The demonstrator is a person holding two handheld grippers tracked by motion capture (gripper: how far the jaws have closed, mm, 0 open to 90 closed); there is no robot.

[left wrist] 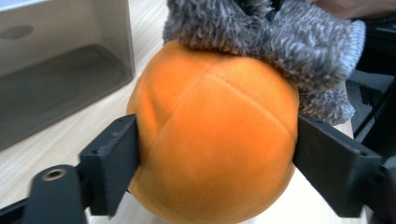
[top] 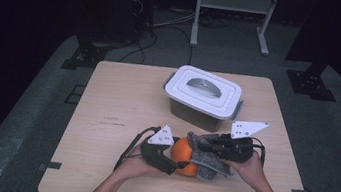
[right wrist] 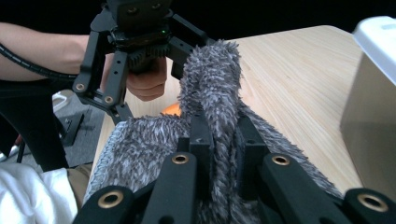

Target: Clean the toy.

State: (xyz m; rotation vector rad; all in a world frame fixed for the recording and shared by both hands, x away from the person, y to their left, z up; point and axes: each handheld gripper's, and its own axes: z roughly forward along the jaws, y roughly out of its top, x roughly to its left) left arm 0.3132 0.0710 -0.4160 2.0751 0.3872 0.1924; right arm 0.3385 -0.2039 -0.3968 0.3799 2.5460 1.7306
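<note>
- Near the front edge of the table (top: 108, 92), about the middle, sits the orange ball (top: 183, 154). You see it big and round in the left gripper view (left wrist: 215, 140).
- Your left gripper (top: 169, 162) comes at the ball from the left. Its two black jaws sit one on each side of the ball and touch it, so it looks clamped on the ball.
- Your right gripper (top: 212, 145) comes from the right. Its jaws are close together and pinch a fold of the grey sock (top: 208, 157). In the right gripper view the sock (right wrist: 215, 93) stands up between the jaws like a fuzzy ridge.
- The sock lies on the right side and top of the ball. In the left gripper view the sock (left wrist: 280, 42) drapes over the top of the ball like a hat.
- So the ball is between your two hands. The ball is to the left of the sock, and the sock's open end seems to face the ball. I cannot tell for sure how far the ball is inside.
- I think the next move is along the line from hand to hand: pull the sock left over the ball, or push the ball right into it.
- Your left hand is nearer the ball. Your right hand is nearer the sock.
- The white-lidded box (top: 203, 98) stands behind them, toward the far edge, well apart from both grippers.
- Keep the left grip firm, or the soft ball may roll out.
</note>
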